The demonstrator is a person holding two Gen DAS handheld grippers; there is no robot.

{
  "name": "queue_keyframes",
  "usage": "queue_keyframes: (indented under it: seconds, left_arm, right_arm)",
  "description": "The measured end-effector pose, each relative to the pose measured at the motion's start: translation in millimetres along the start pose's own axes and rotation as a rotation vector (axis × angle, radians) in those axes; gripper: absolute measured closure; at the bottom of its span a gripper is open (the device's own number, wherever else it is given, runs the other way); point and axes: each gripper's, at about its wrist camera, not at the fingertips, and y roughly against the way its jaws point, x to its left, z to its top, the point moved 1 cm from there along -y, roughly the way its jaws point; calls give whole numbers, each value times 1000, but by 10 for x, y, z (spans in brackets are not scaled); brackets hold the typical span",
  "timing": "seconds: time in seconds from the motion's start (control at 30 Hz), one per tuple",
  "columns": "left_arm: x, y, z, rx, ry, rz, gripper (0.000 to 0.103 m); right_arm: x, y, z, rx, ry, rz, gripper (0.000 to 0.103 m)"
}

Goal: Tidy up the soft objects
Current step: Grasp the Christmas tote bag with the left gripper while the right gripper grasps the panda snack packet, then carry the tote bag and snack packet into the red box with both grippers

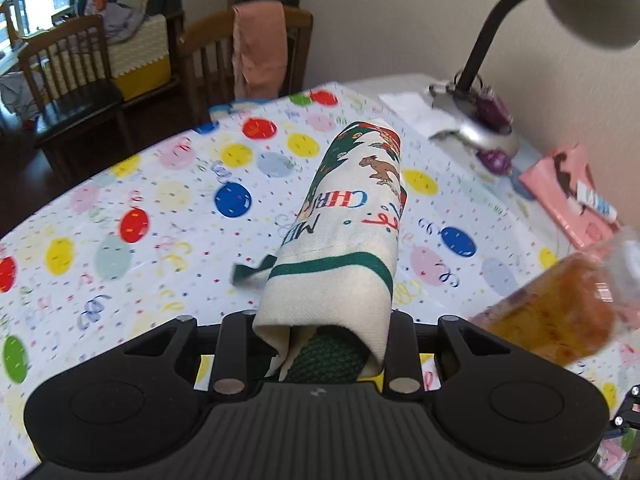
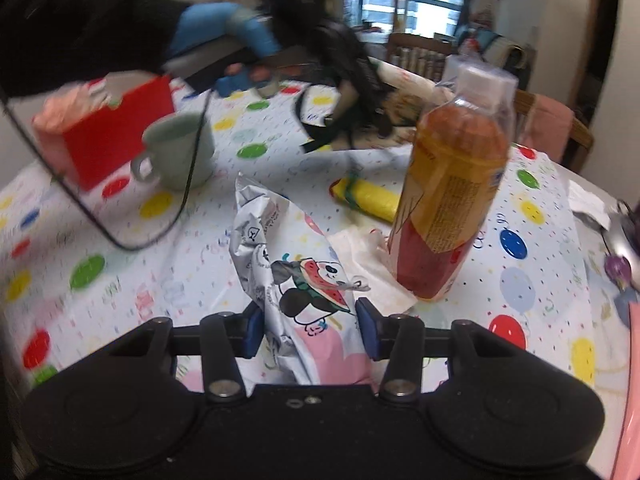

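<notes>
A: Between your left gripper's [image 1: 322, 354] jaws sits the rolled Christmas towel [image 1: 348, 224], clamped on both sides; the roll reaches forward from the jaws, out over the balloon tablecloth [image 1: 120, 216]. A green loop hangs off its left side.

B: And your right gripper [image 2: 310, 330]?

A: Between its blue pads [image 2: 252, 330] you have the panda snack bag [image 2: 296, 276]. The jaws are clenched on it, pads against the crinkled foil left and right. The bag stretches ahead of the jaws.

B: What lies beyond it?

A: Just right of the jaws and ahead stands an orange drink bottle [image 2: 452, 192], upright on a white napkin [image 2: 372, 264]. Past the bag lies a yellow roll [image 2: 368, 196]. Far left of the jaws you see a pale green mug [image 2: 176, 156] beside a red box [image 2: 116, 128].

B: Anything near the left jaws?

A: To their right, a blurred bottle; farther ahead, a desk lamp [image 1: 480, 120].
</notes>
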Motion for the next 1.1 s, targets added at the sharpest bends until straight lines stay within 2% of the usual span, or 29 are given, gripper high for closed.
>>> queue_keyframes:
  seconds: [0.3, 0.63, 0.93, 1.1]
  left_arm:
    - [-131, 797, -249, -77, 57, -2, 73]
    - [-223, 1578, -730, -147, 147, -2, 73]
    - [-36, 2192, -1268, -183, 268, 5, 73]
    - [166, 2525, -1595, -202, 342, 35, 73]
  right_arm:
    - [126, 299, 220, -45, -135, -72, 57]
    - [360, 596, 521, -86, -206, -79, 57]
    - [696, 632, 832, -90, -239, -51, 57]
    - [917, 575, 1028, -97, -242, -26, 57]
